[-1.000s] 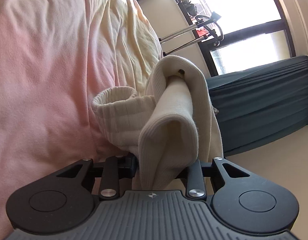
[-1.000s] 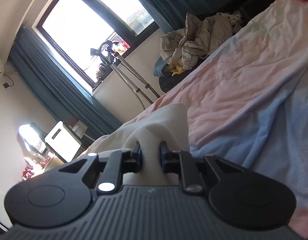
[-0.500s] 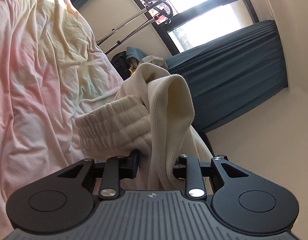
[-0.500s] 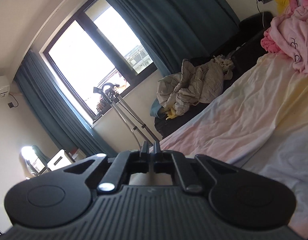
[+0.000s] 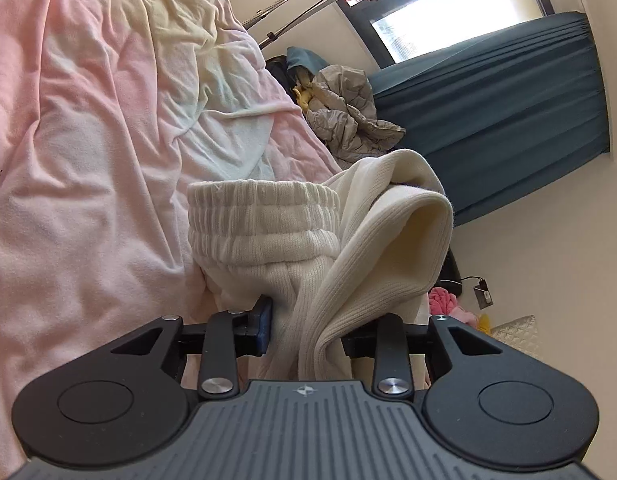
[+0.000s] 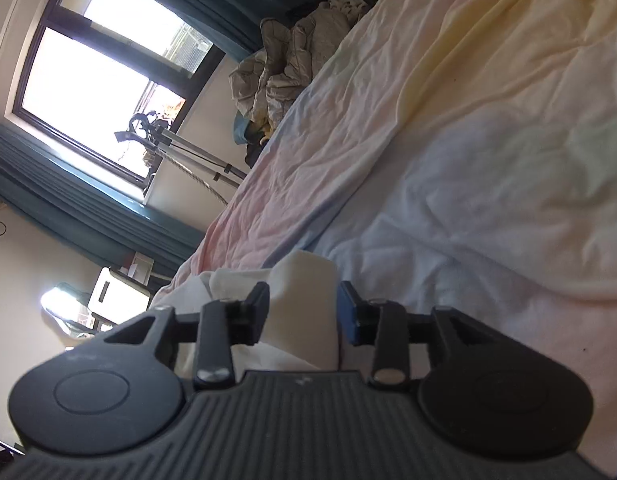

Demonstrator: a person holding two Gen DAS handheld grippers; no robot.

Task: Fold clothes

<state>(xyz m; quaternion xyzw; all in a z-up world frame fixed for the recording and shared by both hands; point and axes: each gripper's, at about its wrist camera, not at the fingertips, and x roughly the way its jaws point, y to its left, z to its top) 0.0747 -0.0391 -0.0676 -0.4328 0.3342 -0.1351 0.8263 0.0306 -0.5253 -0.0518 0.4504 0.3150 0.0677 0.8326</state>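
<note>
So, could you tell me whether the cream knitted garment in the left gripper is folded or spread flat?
Neither: the cream knitted garment is bunched up between the left gripper's fingers, its ribbed waistband standing beside a doubled-over loop of fabric.

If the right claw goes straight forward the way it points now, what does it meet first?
Probably the cream garment: a fold of it already stands between the open jaws of the right claw, which have just been opening. Beyond it lies the pastel bedsheet.
</note>
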